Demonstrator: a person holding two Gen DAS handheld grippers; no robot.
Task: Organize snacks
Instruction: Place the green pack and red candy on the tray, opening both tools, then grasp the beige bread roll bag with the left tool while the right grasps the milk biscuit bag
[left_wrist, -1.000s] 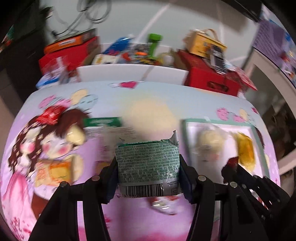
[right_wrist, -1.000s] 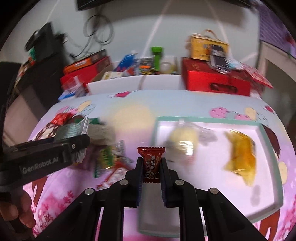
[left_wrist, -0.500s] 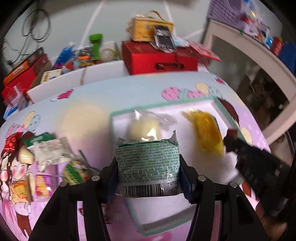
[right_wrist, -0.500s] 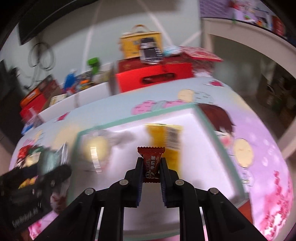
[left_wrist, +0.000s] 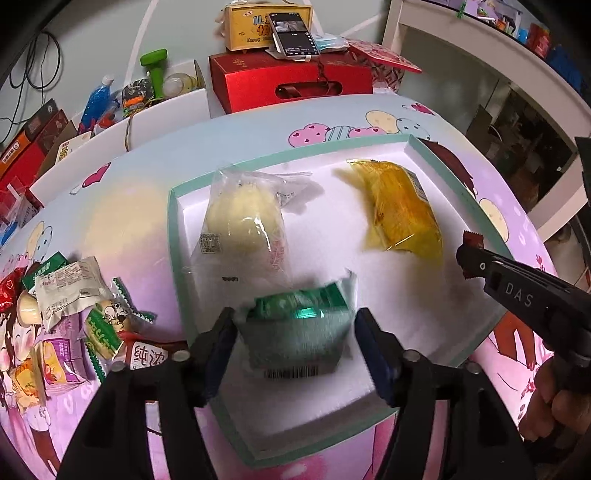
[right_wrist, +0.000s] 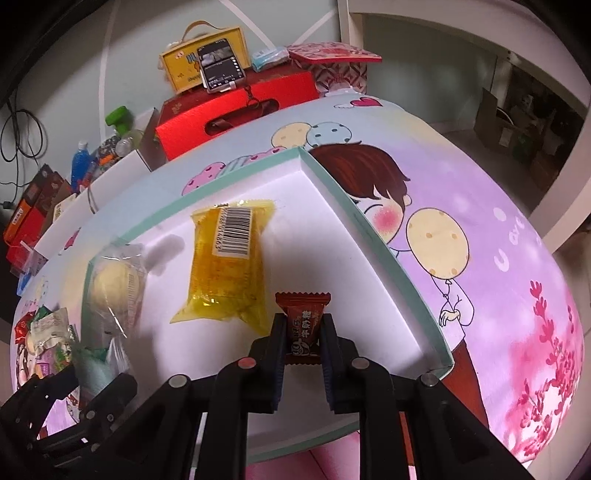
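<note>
2 wrapped snacks lie in the white mint-rimmed tray (left_wrist: 173, 236); left tool (left_wrist: 295, 332), spread, drops a green foil packet (left_wrist: 299, 325); right tool (right_wrist: 303, 332) pinches a brown wrapped candy (right_wrist: 303, 325); loose snack pile (left_wrist: 74, 310) at left remains.

Light was even and bright; fisheye bending darkened the corners, and only the green packet (left_wrist: 295, 332) was motion-blurred.
</note>
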